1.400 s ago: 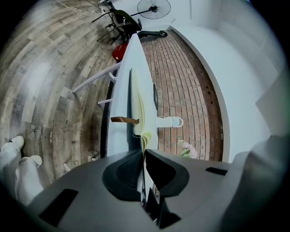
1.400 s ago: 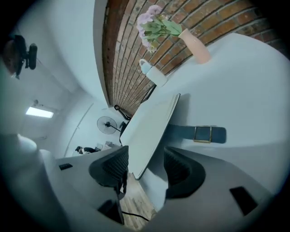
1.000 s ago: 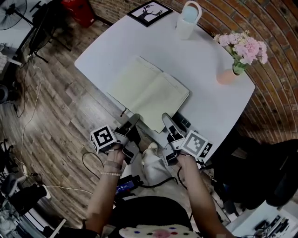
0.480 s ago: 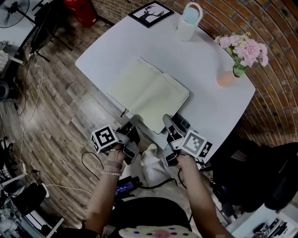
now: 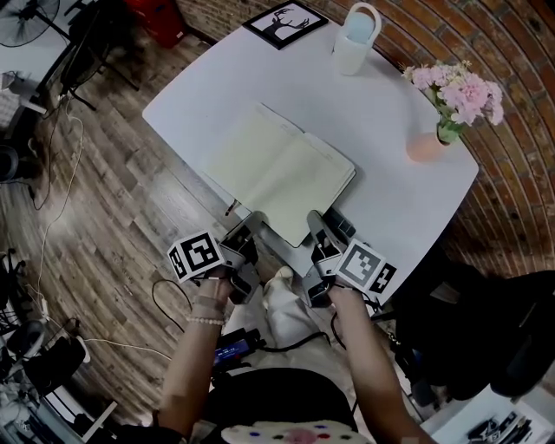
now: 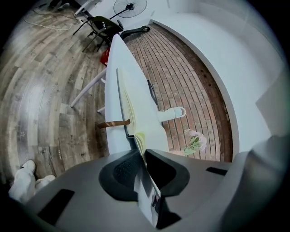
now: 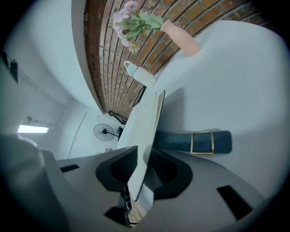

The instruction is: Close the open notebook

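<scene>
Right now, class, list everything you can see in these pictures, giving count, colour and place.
table: one, white, on a wooden floor
notebook: one, cream pages, open at the table's near edge
framed picture: one, black, far corner
jug: one, white, far edge
vase: one, pink, holding pink flowers, right side
case: one, dark blue, beside the notebook
fan: one, black, on the floor
left gripper: grey, shut on the notebook's left edge
right gripper: grey, jaws have just been closing on its right edge

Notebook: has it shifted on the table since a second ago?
No. The notebook lies open at the same spot on the table, with the same gap to the mug.
</scene>
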